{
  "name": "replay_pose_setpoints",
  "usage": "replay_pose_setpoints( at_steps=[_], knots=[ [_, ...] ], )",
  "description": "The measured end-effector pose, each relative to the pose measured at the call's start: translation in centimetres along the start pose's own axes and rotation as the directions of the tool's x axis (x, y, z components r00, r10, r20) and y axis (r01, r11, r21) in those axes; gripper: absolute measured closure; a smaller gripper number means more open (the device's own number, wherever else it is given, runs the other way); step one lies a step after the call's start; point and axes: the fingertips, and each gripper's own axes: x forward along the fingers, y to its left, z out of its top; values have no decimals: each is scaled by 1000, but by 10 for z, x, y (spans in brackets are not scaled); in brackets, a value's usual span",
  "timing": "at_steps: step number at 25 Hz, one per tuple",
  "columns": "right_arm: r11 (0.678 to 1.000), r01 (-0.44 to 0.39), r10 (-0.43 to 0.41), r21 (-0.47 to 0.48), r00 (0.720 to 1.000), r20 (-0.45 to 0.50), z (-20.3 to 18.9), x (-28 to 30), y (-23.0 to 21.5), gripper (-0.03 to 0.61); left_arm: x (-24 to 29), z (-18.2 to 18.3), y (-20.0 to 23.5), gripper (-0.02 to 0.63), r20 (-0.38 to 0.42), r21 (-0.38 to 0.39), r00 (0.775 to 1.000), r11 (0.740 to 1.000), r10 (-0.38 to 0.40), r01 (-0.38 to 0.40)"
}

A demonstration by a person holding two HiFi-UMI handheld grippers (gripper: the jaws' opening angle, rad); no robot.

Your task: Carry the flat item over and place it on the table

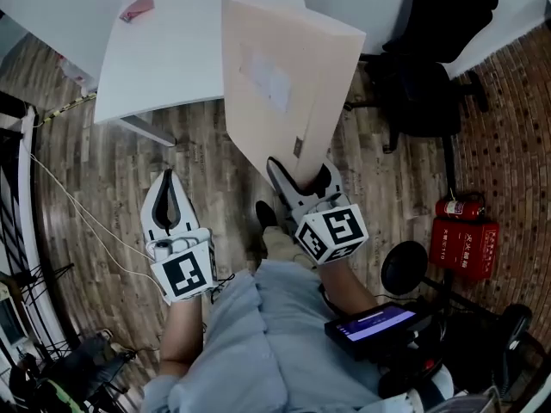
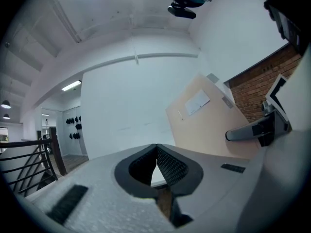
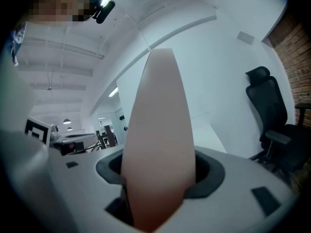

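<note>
A flat beige padded envelope point(image 1: 280, 76) with a white label is held up over the wooden floor, its near edge clamped in my right gripper point(image 1: 297, 177). In the right gripper view the envelope point(image 3: 158, 144) fills the space between the jaws, seen edge-on. My left gripper point(image 1: 169, 198) hangs to the left, shut and empty, its jaw tips touching point(image 2: 156, 147). From the left gripper view the envelope point(image 2: 209, 115) stands at the right. The white table point(image 1: 172, 50) lies ahead beyond the envelope.
A pink object point(image 1: 138, 8) lies on the table's far left part. A black office chair point(image 1: 430, 67) stands right of the table. A red fire extinguisher box point(image 1: 463, 235) sits on the floor at the right. A white cable point(image 1: 77, 213) runs across the floor at left.
</note>
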Motion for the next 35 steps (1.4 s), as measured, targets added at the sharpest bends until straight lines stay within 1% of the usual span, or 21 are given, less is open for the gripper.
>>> replay_pose_setpoints(
  at_steps=[4,7,11,15,17,19,23,28,35],
  knots=[
    [1000,-24,24,13,1000,-5,14,42,-19,293,45,9,1,604,-2,13,1000,1000,7,-7],
    [999,-52,52,13,999,2,24,68,-25,293,67,20,5,604,5,27,1000,999,23,-23],
    [996,-88,88,3,996,19,42,103,-26,293,88,33,21,604,27,37,998,997,63,-64],
    [993,-118,118,-16,992,33,54,130,-20,292,100,36,42,604,56,42,994,994,99,-101],
    [991,-128,129,-26,991,34,57,146,-16,293,106,34,54,604,58,41,992,992,115,-117],
    [990,-136,137,-31,990,29,59,162,-11,292,114,30,66,604,47,21,990,991,132,-133],
    [988,-150,151,-44,988,14,57,196,-2,291,138,20,88,604,43,1,989,990,144,-144],
    [987,-154,154,-38,988,-6,54,255,7,291,185,7,124,604,38,-7,990,990,138,-138],
    [991,-132,131,-10,990,-53,47,346,20,291,257,-13,183,604,5,-29,994,994,110,-110]
  ],
)
